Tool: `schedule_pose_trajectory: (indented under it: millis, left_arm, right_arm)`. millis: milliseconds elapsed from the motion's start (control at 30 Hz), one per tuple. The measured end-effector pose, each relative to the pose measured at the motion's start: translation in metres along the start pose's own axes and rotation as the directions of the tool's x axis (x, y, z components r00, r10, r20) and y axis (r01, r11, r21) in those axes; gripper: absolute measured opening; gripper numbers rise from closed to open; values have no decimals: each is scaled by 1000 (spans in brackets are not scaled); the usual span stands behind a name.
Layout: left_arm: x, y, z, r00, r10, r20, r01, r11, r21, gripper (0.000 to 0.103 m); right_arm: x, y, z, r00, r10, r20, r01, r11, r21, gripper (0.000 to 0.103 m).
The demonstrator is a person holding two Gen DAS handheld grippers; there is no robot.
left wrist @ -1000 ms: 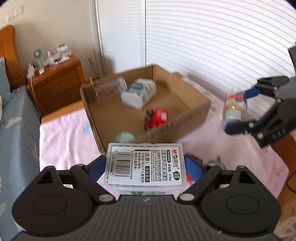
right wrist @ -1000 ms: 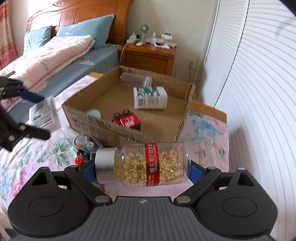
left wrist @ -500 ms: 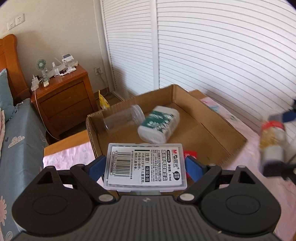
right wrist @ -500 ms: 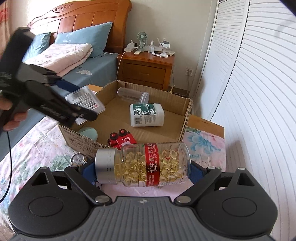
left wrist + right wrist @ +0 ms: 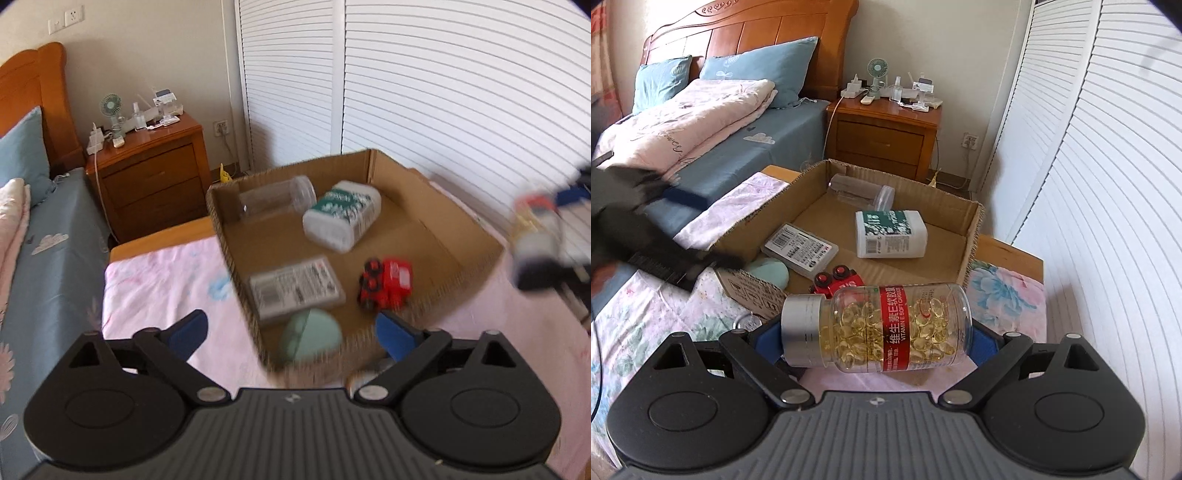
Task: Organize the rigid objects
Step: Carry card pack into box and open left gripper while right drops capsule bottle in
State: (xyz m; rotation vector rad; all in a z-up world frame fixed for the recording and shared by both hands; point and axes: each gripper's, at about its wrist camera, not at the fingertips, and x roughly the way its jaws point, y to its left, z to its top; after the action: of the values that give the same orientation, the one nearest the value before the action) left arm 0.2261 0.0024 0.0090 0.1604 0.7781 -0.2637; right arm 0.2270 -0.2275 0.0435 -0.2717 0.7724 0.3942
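- Off to the left, the bed (image 5: 713,162) carries a folded pink quilt (image 5: 683,122) and blue pillows, with a wooden nightstand (image 5: 882,136) beside it.
- Next along, the left tongs (image 5: 291,332) stand wide with nothing between their blue pads, hovering over the near-left corner of the cardboard box (image 5: 436,206).
- On the box floor nearest that corner lies a flat labelled plastic case (image 5: 295,286), and a mint-green rounded item (image 5: 310,339) sits just in front of it.
- Further back in the box, a clear empty jar (image 5: 275,199) lies on its side against the far wall, a white bottle with green print (image 5: 341,216) beside it.
- Toward the right, a red toy car (image 5: 386,286) rests near the box's front wall.
- Rightmost, the right tongs (image 5: 875,332) are clamped on a vitamin E capsule bottle (image 5: 886,328), held sideways with its silver cap pointing left, outside the box, before its near wall and above the floral-covered surface (image 5: 1004,295).
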Motion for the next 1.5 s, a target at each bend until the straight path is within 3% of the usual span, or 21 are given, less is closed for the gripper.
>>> schedule_pose_trajectory:
  millis: [233,467,1167,1200,1500]
  left_arm:
    - [-39,-7,-41,999,32,16,-32,999,11,99]
    - [-63,3,-69,997,50,57,-46,996,-72,99]
    - [-58,61,-110,997,67,46,-55,974,-220,99]
    - [-57,62,-110,997,65,45,-53,973,-226,99]
    - [-59,59,-112,998,43,45,-32,976,-215,99]
  right_arm:
    - [19,12,22,1000,15,-12,-15,1000,21,97]
    - [49,32,54,999,27,-29,-26,999,29,97]
    - [149,69,132,995,-3,-104,7,999,37,99]
    - [151,69,133,995,-7,-103,11,999,40,103]
    - [124,68,126,997,-39,-74,41,999,30,103]
